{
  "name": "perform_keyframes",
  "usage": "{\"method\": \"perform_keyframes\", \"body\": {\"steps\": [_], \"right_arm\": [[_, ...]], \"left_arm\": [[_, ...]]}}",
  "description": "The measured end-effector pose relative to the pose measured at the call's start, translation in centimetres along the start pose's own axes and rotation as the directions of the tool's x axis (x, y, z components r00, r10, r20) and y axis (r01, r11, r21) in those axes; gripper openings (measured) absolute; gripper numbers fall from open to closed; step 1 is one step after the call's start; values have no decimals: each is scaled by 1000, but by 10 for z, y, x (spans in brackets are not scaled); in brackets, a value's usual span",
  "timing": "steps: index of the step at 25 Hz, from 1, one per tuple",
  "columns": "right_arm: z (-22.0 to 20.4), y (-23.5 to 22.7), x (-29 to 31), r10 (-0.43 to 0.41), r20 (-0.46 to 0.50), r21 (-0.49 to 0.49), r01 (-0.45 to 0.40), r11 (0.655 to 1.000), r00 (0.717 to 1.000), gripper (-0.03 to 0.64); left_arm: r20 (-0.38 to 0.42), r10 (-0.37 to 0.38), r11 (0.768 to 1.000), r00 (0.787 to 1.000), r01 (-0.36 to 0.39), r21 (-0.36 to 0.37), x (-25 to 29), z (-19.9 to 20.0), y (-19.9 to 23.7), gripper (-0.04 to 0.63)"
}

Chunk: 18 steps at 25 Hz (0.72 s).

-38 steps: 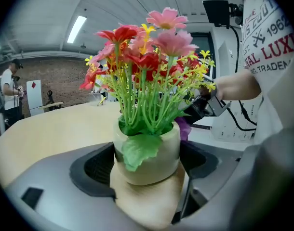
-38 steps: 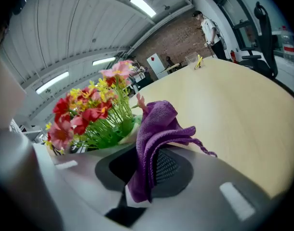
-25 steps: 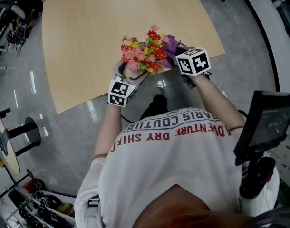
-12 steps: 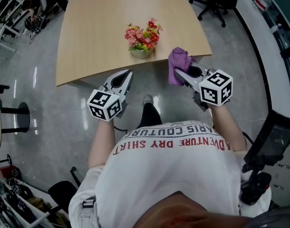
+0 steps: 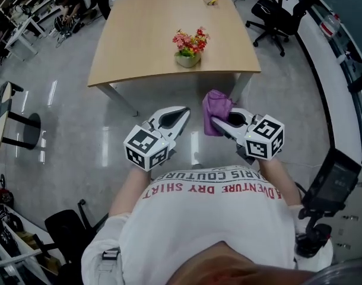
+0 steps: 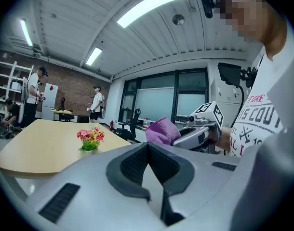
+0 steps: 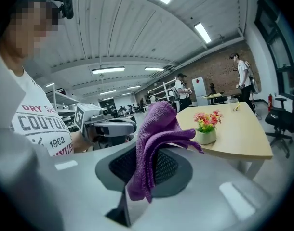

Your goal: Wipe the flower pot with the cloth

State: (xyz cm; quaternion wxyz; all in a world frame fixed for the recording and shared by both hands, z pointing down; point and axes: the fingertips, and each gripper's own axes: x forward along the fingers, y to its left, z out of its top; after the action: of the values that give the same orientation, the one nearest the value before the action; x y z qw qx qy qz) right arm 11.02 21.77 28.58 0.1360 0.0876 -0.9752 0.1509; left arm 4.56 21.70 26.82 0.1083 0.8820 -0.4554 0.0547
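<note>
The flower pot (image 5: 189, 59), a pale bowl of pink, red and yellow flowers, stands on the wooden table (image 5: 145, 34) near its front edge. It also shows far off in both gripper views, as the pot (image 6: 89, 146) and the pot (image 7: 206, 136). Both grippers hang over the floor in front of the table, well short of the pot. My left gripper (image 5: 184, 111) is shut and empty, its jaws meeting at the tip (image 6: 148, 145). My right gripper (image 5: 214, 121) is shut on the purple cloth (image 5: 215, 107), which bunches above the jaws and drapes over them as the cloth (image 7: 154, 138).
Black office chairs (image 5: 277, 12) stand right of the table. A black stand with a screen (image 5: 333, 177) is close at my right side, and a round side table (image 5: 2, 120) at the left. Several people (image 6: 96, 105) stand far back by the brick wall.
Both grippers have pulled back from the pot and off the table to above the floor. The left jaws, open beside the pot a second ago, are shut. The cloth came away with the right gripper.
</note>
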Motion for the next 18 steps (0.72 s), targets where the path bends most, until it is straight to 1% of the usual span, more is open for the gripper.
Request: {"method": "perform_keyframes", "body": {"steps": [3,6,10,12,15,18], "right_arm": [[-14,47,-2,8,13,-8,-8,1000,1000,41],[-35,109,-4,4,10,-13,-4,1000,1000,41],[-59,231,-18,8,25,5,-8,1000,1000,41],[-70,278,-28,2,25,5,-2,1000,1000,43],[-82,300,-37,-2,34,28,1,1000,999,43],[-87,328,-55,-10,37,46,9,999,999,41]], "left_arm": [[-6,7,1000,1000,-7,16,-37,-11,-26,2],[1,20,1000,1000,-20,22,-95,-26,-59,2],[13,35,999,999,-35,17,-201,-43,-123,2],[18,30,999,999,-31,13,-240,-47,-153,2],[14,24,1000,1000,-24,3,-256,-51,-172,2],[16,15,1000,1000,-15,12,-275,-47,-198,2]]}}
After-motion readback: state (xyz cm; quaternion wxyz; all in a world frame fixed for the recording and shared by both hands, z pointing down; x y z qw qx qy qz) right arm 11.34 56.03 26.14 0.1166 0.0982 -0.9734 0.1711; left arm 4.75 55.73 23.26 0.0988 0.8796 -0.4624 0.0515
